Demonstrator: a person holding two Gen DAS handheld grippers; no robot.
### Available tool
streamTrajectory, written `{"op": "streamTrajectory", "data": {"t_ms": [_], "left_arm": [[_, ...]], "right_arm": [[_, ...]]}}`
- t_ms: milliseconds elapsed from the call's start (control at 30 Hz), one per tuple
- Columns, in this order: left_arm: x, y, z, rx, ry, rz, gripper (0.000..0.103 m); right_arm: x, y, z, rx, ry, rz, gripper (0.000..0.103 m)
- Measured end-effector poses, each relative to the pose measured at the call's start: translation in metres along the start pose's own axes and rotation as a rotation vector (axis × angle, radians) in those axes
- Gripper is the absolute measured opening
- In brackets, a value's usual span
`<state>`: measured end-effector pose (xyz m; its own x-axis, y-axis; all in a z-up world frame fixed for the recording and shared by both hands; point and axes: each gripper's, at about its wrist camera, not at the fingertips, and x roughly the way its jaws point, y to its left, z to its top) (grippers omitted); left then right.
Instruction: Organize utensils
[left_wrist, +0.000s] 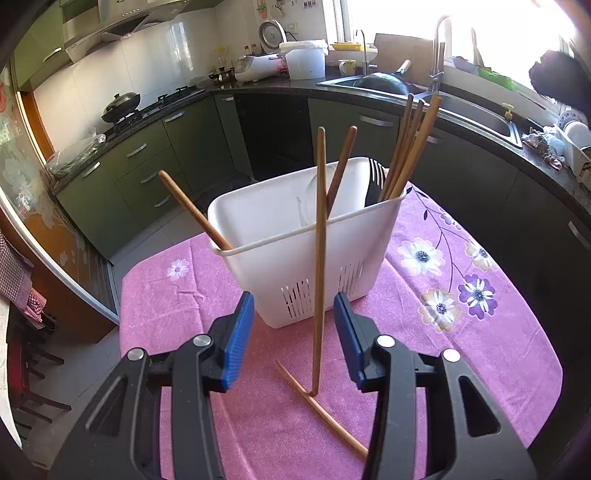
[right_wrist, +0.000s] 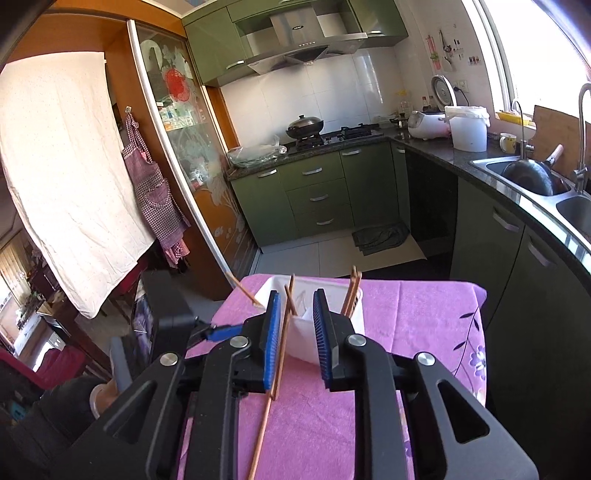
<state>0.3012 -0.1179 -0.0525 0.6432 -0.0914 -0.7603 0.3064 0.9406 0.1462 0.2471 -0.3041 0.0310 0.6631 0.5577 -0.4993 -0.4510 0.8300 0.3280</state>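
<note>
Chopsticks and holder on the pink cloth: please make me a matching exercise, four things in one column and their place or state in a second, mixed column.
Things:
1. leaning chopstick
2. flat chopstick
3. chopstick bundle
4. left gripper

Places or states:
A. open, holding nothing
B. stands in the right end of the white holder
C. lies on the tablecloth
D. outside the holder, foot on the cloth, propped against the front rim

Pairs: 1-D, 2-C, 3-B, 4-A
</note>
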Motion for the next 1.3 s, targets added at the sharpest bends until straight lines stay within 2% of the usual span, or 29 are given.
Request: {"op": "streamTrajectory", "data": {"t_ms": [167,333,567,633,700,767,833,933,1067,1300], "left_arm": [[0.009,-0.006,0.003,0.018,0.017,-0.004,0.043],[0.016,-0.011,0.007,0.02,0.037,-0.019,0.046],[0.025,-0.014,0.014,0.026,0.044,-0.027,0.046],[0.027,-0.014,0.016,0.027,0.046,-0.024,0.047],[0.029,-0.014,0.017,0.025,0.049,-0.024,0.046],[0.032,-0.013,0.017,0.021,0.055,-0.03,0.037],[0.034,-0.011,0.017,0.016,0.065,-0.036,0.024],[0.034,-0.01,0.016,0.013,0.065,-0.04,0.013],[0.029,-0.007,0.013,0.008,0.041,-0.037,0.008],[0.009,-0.003,0.005,-0.006,0.011,-0.045,0.007]], "right_arm": [[-0.005,-0.02,-0.049,0.06,0.053,0.035,0.019],[0.003,-0.044,-0.083,0.127,0.102,0.048,0.019],[0.018,-0.063,-0.108,0.176,0.155,0.051,0.022],[0.02,-0.065,-0.108,0.186,0.159,0.055,0.026],[0.02,-0.067,-0.11,0.188,0.163,0.054,0.027],[0.019,-0.068,-0.11,0.189,0.167,0.055,0.027],[0.02,-0.068,-0.112,0.189,0.171,0.054,0.027],[0.022,-0.067,-0.114,0.187,0.185,0.059,0.027],[0.024,-0.065,-0.117,0.185,0.197,0.062,0.027],[0.027,-0.06,-0.119,0.173,0.214,0.059,0.027]]}}
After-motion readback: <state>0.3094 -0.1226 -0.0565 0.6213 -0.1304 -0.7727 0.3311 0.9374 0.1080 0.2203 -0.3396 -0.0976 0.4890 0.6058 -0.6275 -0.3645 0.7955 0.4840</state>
